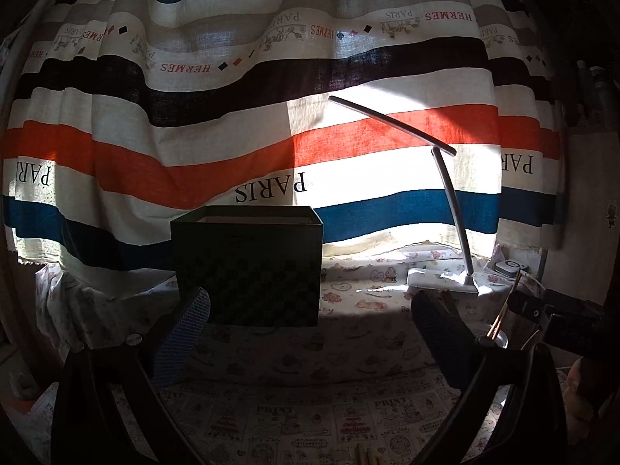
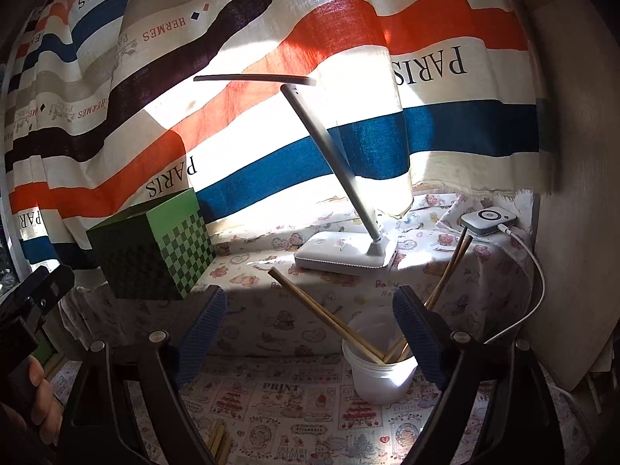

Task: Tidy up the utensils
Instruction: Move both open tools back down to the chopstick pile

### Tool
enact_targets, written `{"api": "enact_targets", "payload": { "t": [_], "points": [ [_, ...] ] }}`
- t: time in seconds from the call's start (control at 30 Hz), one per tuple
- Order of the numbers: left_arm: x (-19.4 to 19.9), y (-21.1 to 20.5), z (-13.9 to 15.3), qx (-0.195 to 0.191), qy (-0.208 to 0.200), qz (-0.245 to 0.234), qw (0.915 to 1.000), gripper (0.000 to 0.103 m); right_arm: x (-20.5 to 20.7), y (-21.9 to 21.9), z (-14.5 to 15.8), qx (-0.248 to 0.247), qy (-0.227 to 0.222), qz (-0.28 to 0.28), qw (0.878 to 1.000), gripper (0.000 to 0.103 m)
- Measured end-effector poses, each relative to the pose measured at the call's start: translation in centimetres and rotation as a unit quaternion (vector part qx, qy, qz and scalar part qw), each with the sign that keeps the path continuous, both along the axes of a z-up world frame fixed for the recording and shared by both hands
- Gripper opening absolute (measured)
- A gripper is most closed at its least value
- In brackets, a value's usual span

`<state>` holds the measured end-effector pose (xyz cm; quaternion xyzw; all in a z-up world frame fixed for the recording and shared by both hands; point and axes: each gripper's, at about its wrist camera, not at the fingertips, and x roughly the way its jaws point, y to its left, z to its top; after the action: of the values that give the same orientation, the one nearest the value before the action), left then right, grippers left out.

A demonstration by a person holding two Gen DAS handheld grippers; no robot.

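A: What writing can you read?

B: The striped curtain [image 2: 271,77] carries "PARIS" and "HERMES", mirrored as if seen from its back. The patterned tablecloth [image 2: 294,407] has "PRINT" in one panel, and "Baby" shows faintly near the desk lamp [image 2: 345,252].

A: And the claws?

B: The right gripper [image 2: 310,329] stands spread wide, nothing between its blue pads [image 2: 201,333]. Its right finger overlaps the rim of the white cup [image 2: 379,376] in the picture; I cannot tell whether it touches. The left gripper [image 1: 310,333] is splayed as wide, also empty.

A: Where are the utensils?

B: Wooden chopsticks [image 2: 329,317] stand in that cup, at about four o'clock from the right claw's centre, fanning toward eleven and one o'clock. More chopstick ends [image 2: 219,443] lie on the cloth at seven o'clock.

A: Hand pose?

B: Both claws point nearly level toward the curtain. Fingers of the left hand [image 2: 37,399] wrap its black handle at nine o'clock in the right view. The green checkered box [image 1: 248,267] sits at twelve o'clock ahead of the left claw.
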<state>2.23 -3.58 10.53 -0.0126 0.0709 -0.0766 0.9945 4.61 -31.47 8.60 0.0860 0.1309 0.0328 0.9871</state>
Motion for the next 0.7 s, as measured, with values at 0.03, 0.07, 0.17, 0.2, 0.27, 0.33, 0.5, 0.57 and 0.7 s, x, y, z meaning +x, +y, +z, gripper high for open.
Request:
{"api": "enact_targets", "payload": {
  "t": [0.03, 0.07, 0.17, 0.2, 0.27, 0.33, 0.5, 0.57, 0.7],
  "points": [
    [-0.4, 0.6, -0.7, -0.003, 0.002, 0.006, 1.0000, 0.103, -0.2, 0.5, -0.6, 0.001, 0.002, -0.002, 1.000, 0.090],
    [-0.7, 1.2, -1.5, -0.010, 0.006, 0.013, 0.9999, 0.103, -0.4, 0.9, -1.3, 0.002, 0.005, -0.003, 1.000, 0.090],
    [-1.2, 2.2, -3.8, -0.010, 0.016, 0.031, 0.9993, 0.103, -0.8, 1.8, -3.3, -0.003, 0.011, -0.009, 1.000, 0.090],
    [-1.1, 2.4, -4.5, -0.005, 0.020, 0.033, 0.9992, 0.103, -0.9, 2.0, -3.9, -0.010, 0.012, -0.012, 1.000, 0.090],
    [-0.5, 2.4, -5.4, 0.008, 0.050, 0.030, 0.9982, 0.103, -1.0, 2.6, -4.9, -0.027, 0.015, -0.013, 0.999, 0.091],
    [-0.4, 2.6, -5.9, 0.004, 0.062, 0.033, 0.9975, 0.103, -0.9, 3.1, -5.7, -0.042, 0.024, -0.014, 0.999, 0.091],
    [0.0, 2.7, -7.1, 0.023, 0.071, 0.053, 0.9958, 0.103, -0.3, 3.9, -7.1, -0.047, 0.043, -0.011, 0.998, 0.091],
    [0.7, 2.7, -7.5, 0.018, 0.085, 0.058, 0.9945, 0.103, 0.1, 4.1, -7.6, -0.057, 0.047, -0.020, 0.997, 0.091],
    [1.8, 3.1, -8.6, -0.008, 0.123, 0.050, 0.9912, 0.103, 1.3, 3.9, -8.6, -0.077, 0.060, -0.038, 0.994, 0.091]
  ]
}}
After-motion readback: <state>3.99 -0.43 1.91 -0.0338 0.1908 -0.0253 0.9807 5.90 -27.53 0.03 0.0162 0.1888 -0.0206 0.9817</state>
